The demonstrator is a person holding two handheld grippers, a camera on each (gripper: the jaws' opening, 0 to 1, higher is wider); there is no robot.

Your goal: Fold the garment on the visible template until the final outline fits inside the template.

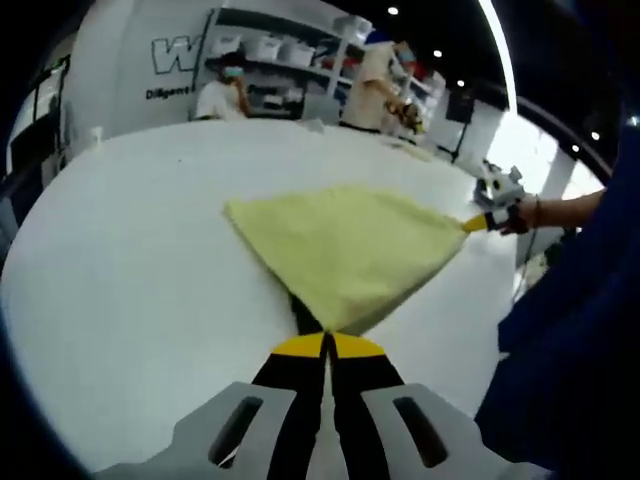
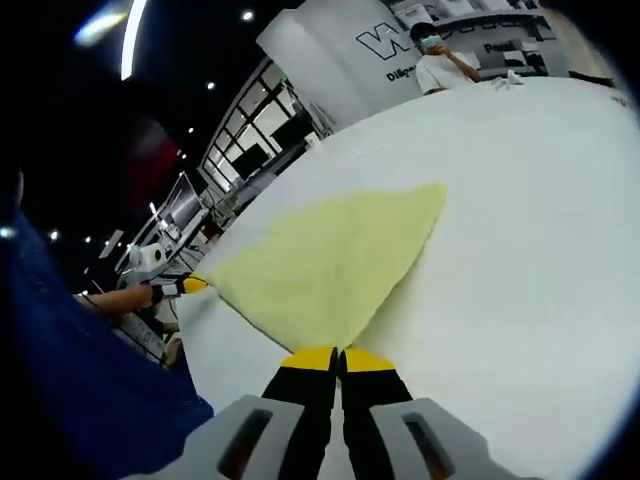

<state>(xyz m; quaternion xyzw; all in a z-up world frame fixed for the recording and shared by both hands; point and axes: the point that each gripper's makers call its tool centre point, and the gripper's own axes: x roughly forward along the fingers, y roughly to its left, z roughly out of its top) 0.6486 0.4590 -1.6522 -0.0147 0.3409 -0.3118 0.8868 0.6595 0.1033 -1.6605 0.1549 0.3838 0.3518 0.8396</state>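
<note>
In the left gripper view, the left gripper (image 1: pixel 327 345) is pinching one corner of the yellow cloth (image 1: pixel 345 245), which is lying stretched over the white table (image 1: pixel 130 260); the right gripper (image 1: pixel 480 221) is gripping the far corner. Two people (image 1: pixel 225 88) are standing behind. In the right gripper view, the cloth's held corner is hiding between the jaws; no template outline is discernible.

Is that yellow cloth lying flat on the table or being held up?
Held up and stretched: the yellow cloth is pinched at one corner by the left hand-held gripper and at another by the right hand-held gripper, above the white table.
</note>
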